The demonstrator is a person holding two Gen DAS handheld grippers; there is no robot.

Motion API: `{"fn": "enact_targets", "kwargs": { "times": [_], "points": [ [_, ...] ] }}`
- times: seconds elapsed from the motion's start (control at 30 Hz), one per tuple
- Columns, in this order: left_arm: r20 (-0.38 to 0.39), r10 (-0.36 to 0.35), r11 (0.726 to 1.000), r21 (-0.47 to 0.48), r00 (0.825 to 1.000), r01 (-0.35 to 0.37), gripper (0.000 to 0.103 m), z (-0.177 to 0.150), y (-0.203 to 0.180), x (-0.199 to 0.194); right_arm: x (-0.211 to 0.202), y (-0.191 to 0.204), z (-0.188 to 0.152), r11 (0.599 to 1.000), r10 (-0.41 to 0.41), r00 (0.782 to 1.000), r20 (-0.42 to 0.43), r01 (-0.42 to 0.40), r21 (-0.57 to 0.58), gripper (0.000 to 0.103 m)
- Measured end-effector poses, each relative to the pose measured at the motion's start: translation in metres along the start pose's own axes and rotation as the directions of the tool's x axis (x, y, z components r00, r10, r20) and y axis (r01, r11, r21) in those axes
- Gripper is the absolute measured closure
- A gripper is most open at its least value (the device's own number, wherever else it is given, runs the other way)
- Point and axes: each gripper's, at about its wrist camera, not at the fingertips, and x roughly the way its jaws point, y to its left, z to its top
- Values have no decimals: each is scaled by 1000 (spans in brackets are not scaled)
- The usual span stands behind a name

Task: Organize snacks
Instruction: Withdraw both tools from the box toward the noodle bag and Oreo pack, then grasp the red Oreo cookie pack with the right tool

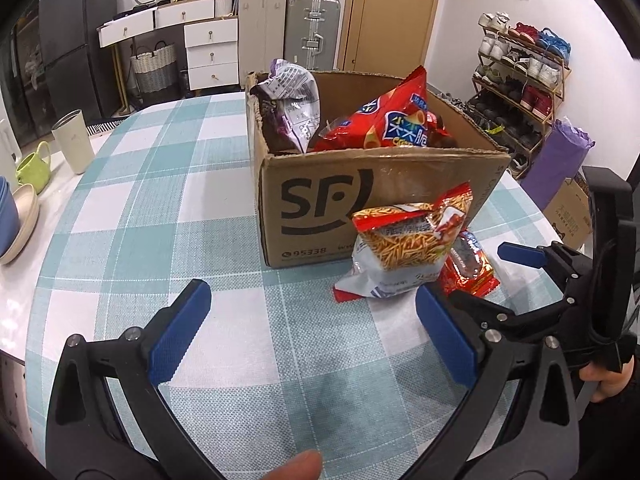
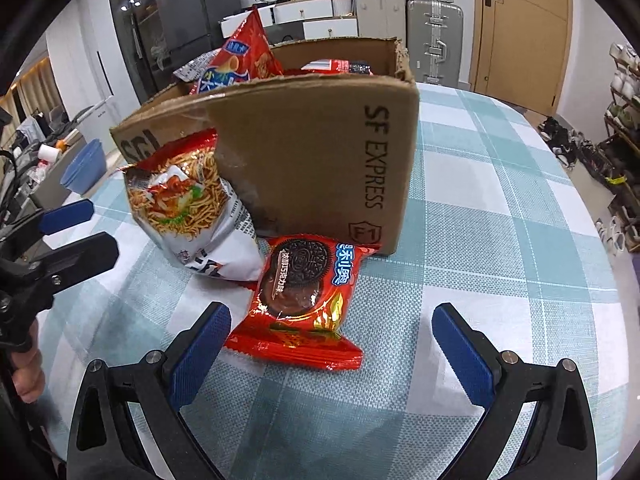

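Clearly both claws are spread wide and hold nothing: the left gripper (image 1: 312, 330) hovers over bare tablecloth (image 1: 160, 184) short of the noodle bag (image 1: 408, 248), and the right gripper (image 2: 330, 350) has the cookie pack (image 2: 306, 300) lying between its fingers, nearer the left one, untouched. The likeliest slip, as I judge it, is with the cookie pack: it is flat, glossy and lies partly under the noodle bag's bottom corner, so a pinch from the sides may skid off the foil or drag the bag along. The noodle bag itself stands tilted against the near corner of the box (image 1: 384, 184), touching the cardboard; a nudge from either claw could tip it flat or push it round the corner. It is puffy, so a hard squeeze might crush the contents. The two claws are also close together at that corner, and could knock each other if both go in at once. The box stands open on the table, its flaps torn off, and already holds a red chip bag (image 1: 396, 120) and a purple-and-white bag (image 1: 292, 108), both sticking up above the rim; the right view hints at more packets behind, too hidden to name. Far left on the table stand a cup (image 1: 74, 140), a green mug (image 1: 34, 168) and stacked bowls (image 1: 16, 220), well apart from the snacks.
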Motion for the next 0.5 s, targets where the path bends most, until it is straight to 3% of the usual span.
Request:
{"fn": "enact_targets", "kwargs": {
  "times": [0.3,0.5],
  "points": [
    [-7,-1,1000,-5,1000,1,1,-2,6,8,7,-14,5,997,-47,999,-9,48,63,1],
    [-13,-2,1000,0,1000,2,1,-3,5,9,10,-20,9,998,-7,1000,-10,8,60,3]
  ]
}}
